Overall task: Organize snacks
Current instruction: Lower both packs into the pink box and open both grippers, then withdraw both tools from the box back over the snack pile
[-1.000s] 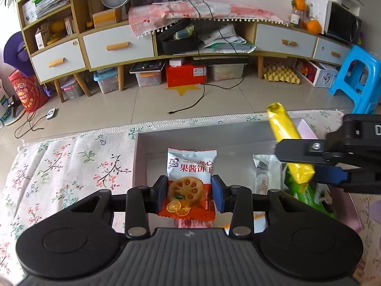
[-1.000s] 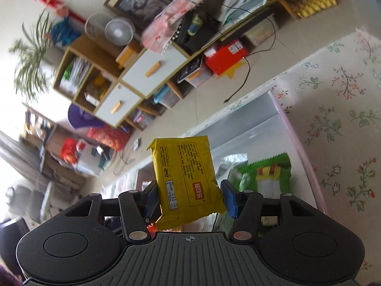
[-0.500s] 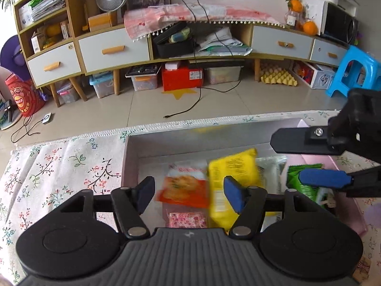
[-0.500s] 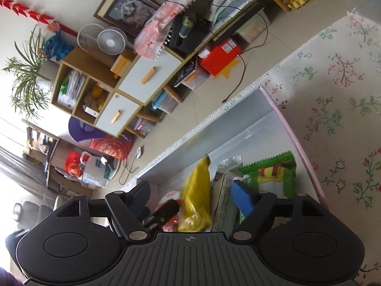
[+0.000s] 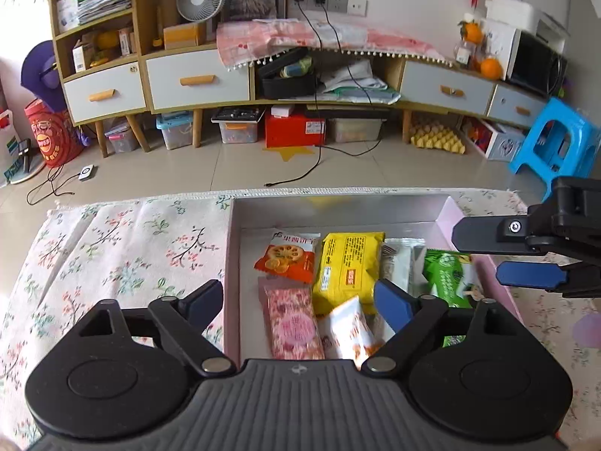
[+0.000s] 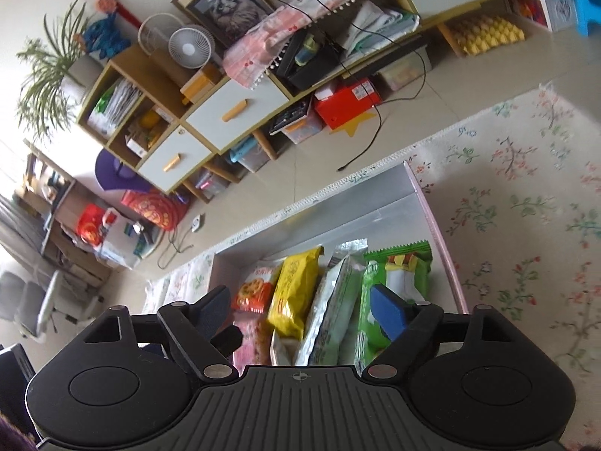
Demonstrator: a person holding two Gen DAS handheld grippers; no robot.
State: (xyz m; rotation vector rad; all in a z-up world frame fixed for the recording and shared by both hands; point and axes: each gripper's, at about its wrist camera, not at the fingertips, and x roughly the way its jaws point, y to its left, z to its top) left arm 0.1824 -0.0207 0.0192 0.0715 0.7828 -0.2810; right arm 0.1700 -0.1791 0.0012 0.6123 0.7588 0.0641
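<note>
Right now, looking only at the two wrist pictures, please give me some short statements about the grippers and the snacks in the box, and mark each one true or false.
1. The left gripper is open and holds nothing. True.
2. The right gripper is clamped on the yellow packet. False: its jaws are spread and the packet lies in the pink box.
3. The orange biscuit packet lies in the box, left of the yellow packet in the left wrist view. True.
4. The green packet lies on the floral cloth outside the box. False: it is inside the box, near the right wall.
5. The pink packet is in the box. True.
</note>
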